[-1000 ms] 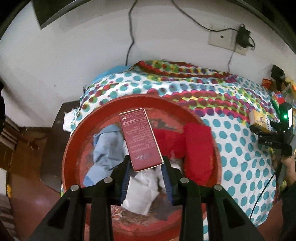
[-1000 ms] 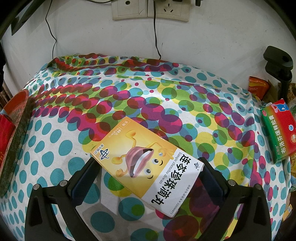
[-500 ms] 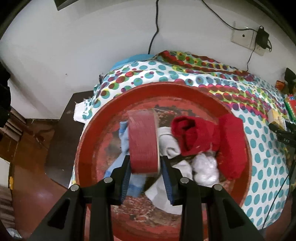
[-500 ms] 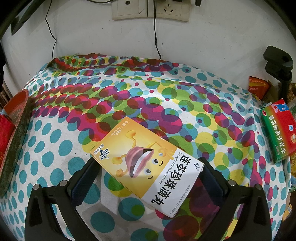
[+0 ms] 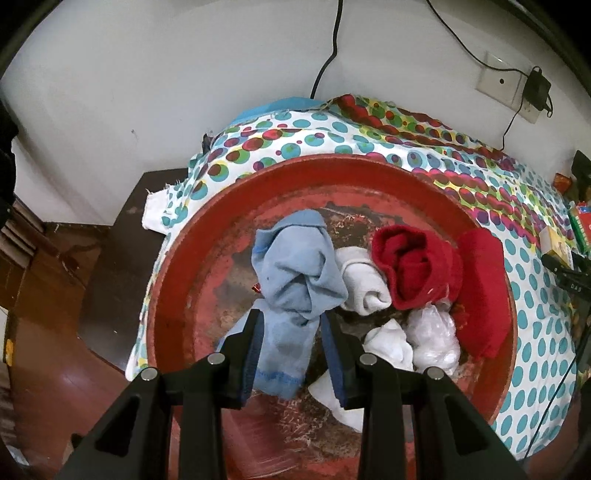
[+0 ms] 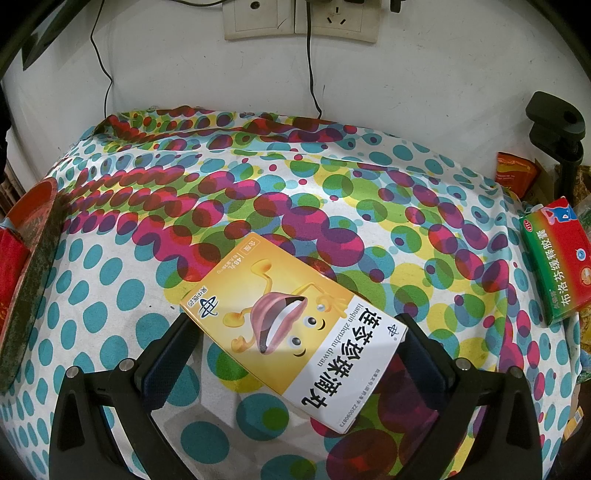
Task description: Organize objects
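The left gripper [image 5: 291, 317] pointed down into a red basin [image 5: 177, 280], its jaws set narrow. A light blue sock [image 5: 295, 266] filled the gap between them and ran up toward 12 o'clock. I could not tell whether the pads pressed on it or only flanked it.

Just beside the blue sock, at 2 o'clock from the jaws, lay a rolled white sock [image 5: 364, 284]. Touching that was a bunched red sock [image 5: 413, 273], with a flat red cloth [image 5: 480, 288] against the basin wall at 3 o'clock. A crumpled white plastic bag [image 5: 436, 332] sat below the red sock. The basin stood on a spotted tablecloth [image 5: 535, 332] that spread from 12 to 4 o'clock.

The right gripper [image 6: 295, 325] had its jaws wide, clamped on a yellow medicine box [image 6: 288, 317] that sat slantwise between them, one end against each finger. The box's shadow fell on the cloth below it. A green and red box [image 6: 554, 258] lay well apart at 3 o'clock, the basin's rim showed at 9 o'clock, and wall sockets [image 6: 299, 18] sat at 12 o'clock.
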The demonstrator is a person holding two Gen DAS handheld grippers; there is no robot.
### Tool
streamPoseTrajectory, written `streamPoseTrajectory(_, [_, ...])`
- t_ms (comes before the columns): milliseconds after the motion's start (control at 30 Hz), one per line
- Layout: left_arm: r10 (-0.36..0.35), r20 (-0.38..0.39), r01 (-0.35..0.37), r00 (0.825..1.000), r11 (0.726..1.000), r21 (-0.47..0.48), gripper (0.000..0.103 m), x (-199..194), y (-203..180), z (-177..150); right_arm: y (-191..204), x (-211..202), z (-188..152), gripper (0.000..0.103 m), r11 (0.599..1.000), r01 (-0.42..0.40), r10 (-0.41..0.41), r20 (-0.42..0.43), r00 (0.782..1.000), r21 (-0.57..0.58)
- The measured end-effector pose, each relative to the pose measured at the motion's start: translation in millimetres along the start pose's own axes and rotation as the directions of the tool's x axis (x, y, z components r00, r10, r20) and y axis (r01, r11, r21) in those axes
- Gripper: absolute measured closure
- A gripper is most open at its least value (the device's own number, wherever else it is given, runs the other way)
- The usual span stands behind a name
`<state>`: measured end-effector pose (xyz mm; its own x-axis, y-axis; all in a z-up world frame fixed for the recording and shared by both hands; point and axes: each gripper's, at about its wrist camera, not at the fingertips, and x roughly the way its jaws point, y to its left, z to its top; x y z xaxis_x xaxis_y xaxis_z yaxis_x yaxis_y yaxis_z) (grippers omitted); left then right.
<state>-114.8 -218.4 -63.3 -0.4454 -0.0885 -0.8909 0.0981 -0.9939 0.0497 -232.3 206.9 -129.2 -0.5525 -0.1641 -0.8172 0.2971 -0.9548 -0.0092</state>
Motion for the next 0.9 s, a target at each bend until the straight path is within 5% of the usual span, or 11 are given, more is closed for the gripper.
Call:
streamPoseTrajectory(633, [-0.044,0.082,0.049,0.996,0.996,-0.071,0.070,-35.9,-30.0,-5.4,0.5,0.6,-0.7,0.000,1.000,0.001,-0.001,0.001,1.000,0.000])
streamPoseTrajectory(900, [-0.035,0.113,0.035,0.993,0.999,0.003,0.070,-45.6,-61.3,1.0,0.3,1.1,-1.6,0.000,1.000,0.002,-0.002,0.001,1.000,0.001])
